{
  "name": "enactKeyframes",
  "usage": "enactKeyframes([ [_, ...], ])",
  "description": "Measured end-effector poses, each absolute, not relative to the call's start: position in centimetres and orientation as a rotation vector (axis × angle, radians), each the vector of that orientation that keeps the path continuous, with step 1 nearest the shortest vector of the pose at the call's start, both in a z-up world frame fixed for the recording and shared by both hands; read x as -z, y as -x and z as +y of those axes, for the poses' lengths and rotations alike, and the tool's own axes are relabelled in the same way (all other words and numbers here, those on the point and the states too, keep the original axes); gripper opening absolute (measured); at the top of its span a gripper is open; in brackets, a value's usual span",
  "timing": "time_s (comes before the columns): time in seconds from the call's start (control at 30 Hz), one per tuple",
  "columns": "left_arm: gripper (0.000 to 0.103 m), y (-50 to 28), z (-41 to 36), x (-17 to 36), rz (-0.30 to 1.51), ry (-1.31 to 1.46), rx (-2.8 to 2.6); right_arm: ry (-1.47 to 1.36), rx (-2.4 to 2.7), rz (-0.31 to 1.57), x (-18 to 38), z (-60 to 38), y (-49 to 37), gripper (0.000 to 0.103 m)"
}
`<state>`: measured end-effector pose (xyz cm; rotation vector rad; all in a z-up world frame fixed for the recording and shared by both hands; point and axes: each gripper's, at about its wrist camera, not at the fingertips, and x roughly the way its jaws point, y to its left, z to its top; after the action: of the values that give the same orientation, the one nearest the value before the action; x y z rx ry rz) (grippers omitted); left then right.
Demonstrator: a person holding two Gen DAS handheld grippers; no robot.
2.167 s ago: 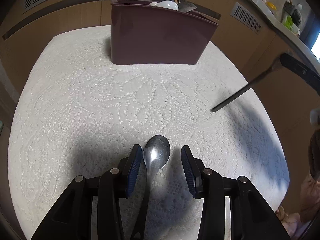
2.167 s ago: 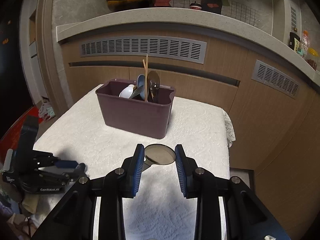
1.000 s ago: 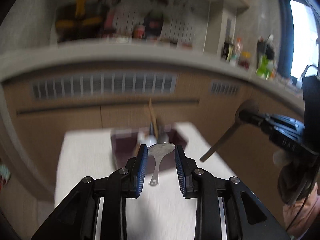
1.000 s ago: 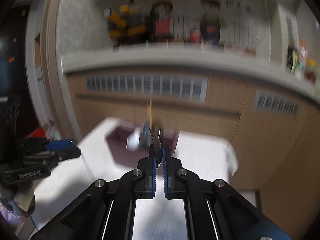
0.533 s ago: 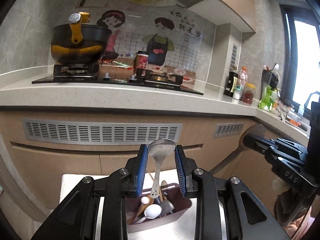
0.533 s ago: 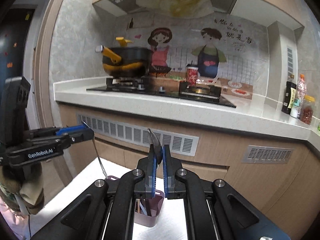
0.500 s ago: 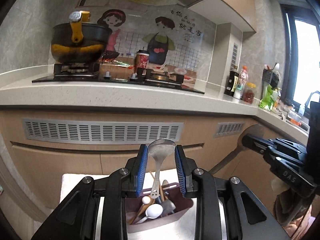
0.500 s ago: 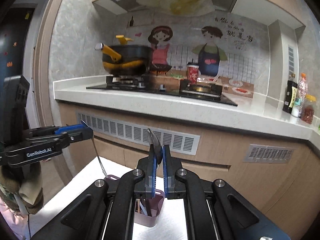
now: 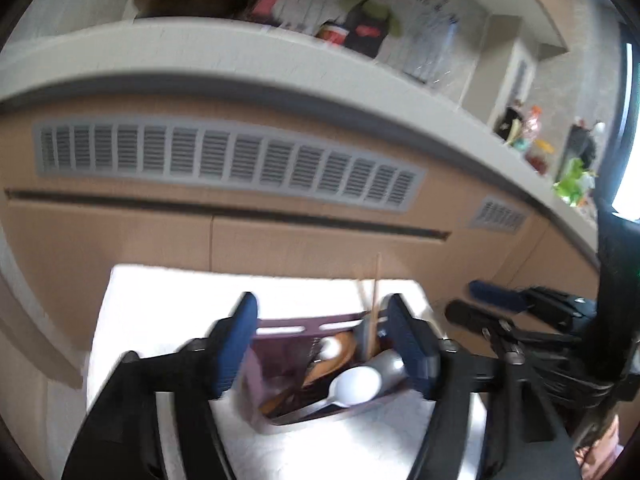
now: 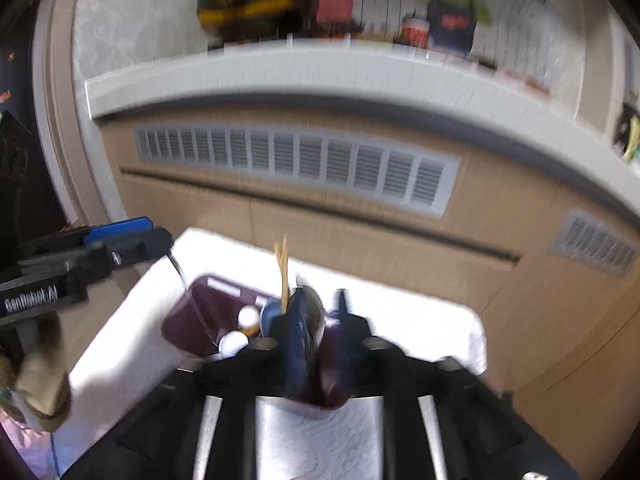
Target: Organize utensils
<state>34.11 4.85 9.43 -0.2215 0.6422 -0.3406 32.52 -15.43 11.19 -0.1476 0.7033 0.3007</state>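
Now your left gripper [image 9: 322, 344] hangs released above the purple bin [image 9: 280, 326], empty. Your right gripper [image 10: 316, 320] looks parted too; spoons [image 9: 354, 386] sit inside. Table [image 9: 160, 292] shows no strays; sorting looks nearly finished.

Both views motion-blurred – tablecloth [image 9: 168, 292] blown out, window glare right, fisheye edges dark.
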Motion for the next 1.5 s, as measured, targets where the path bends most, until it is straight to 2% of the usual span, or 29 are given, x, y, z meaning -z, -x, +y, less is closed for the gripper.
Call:
enactKeyframes([
  [0.07, 0.069, -33.9, 5.0, -8.4, 0.655, 0.216, 0.306, 0.113, -0.281, 0.699, -10.4, -15.9, -32.7, 0.074],
  [0.23, 0.075, -30.5, 5.9, -7.1, 0.645, 0.228, 0.232, 0.075, -0.239, 0.674, -9.9, -17.2, -31.2, 0.074],
  [0.33, 0.087, -26.5, 5.5, -6.9, 0.591, 0.186, 0.182, 0.033, -0.211, 0.644, -9.6, -18.4, -28.1, 0.076],
  [0.4, 0.095, -23.0, 4.8, -6.5, 0.556, 0.147, 0.145, 0.023, -0.204, 0.622, -9.4, -18.9, -25.8, 0.086],
  [0.47, 0.098, -20.1, 4.2, -6.2, 0.538, 0.123, 0.124, 0.021, -0.184, 0.59, -9.1, -19.2, -22.6, 0.093],
  [0.6, 0.1, -15.1, 3.0, -5.2, 0.521, 0.093, 0.084, 0.015, -0.127, 0.559, -8.2, -19.5, -17.7, 0.097],
  [0.9, 0.103, -9.5, 0.7, -4.5, 0.508, 0.031, 0.054, 0.018, -0.034, 0.516, -5.2, -19.7, -10.4, 0.098],
  [1.5, 0.103, -8.7, 0.4, -4.1, 0.573, 0.014, 0.029, 0.044, -0.033, 0.518, -4.4, -19.9, -8.3, 0.099],
])
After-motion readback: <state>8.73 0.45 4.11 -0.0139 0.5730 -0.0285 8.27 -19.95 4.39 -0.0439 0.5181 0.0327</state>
